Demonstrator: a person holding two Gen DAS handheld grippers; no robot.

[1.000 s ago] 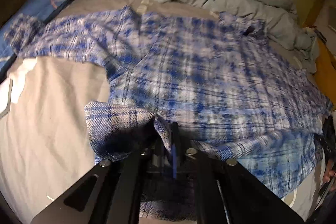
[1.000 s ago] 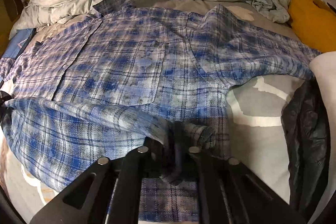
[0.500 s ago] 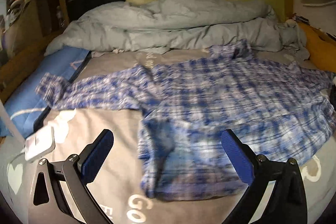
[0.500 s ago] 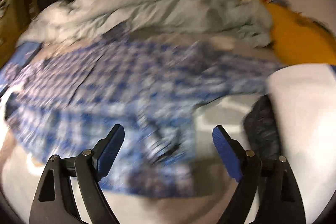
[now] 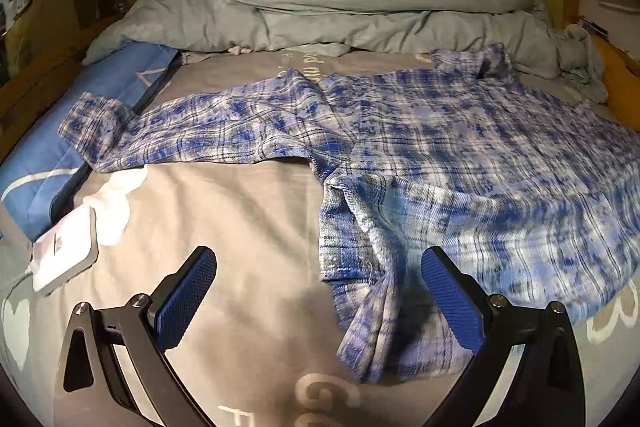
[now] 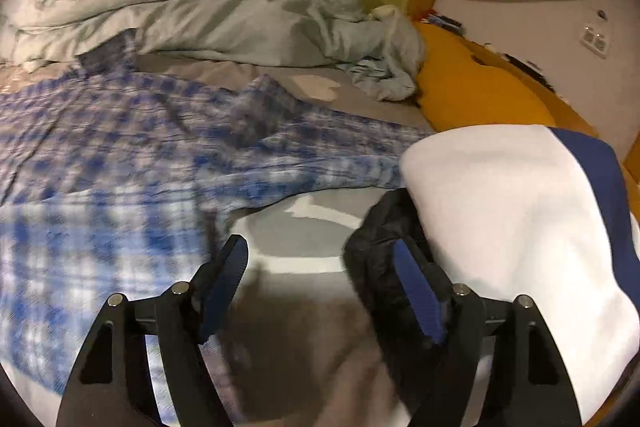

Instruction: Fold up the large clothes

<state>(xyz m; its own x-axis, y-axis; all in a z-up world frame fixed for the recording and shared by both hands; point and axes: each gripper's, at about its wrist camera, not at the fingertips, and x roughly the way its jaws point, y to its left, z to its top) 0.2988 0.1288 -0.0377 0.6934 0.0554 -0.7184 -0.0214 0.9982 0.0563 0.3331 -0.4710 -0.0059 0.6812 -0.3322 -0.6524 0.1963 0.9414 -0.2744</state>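
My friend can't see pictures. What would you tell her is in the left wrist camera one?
A blue plaid shirt lies spread on a grey bed sheet, one sleeve stretched out to the left. The open left gripper hovers over the shirt's near edge, holding nothing. A rumpled grey duvet is piled behind, and a small white box sits at left.

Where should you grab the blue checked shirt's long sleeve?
Probably at the cuff of the blue plaid flannel shirt, coming from the left side. That sleeve lies stretched flat across the grey bedsheet, with its end free and nothing on it.
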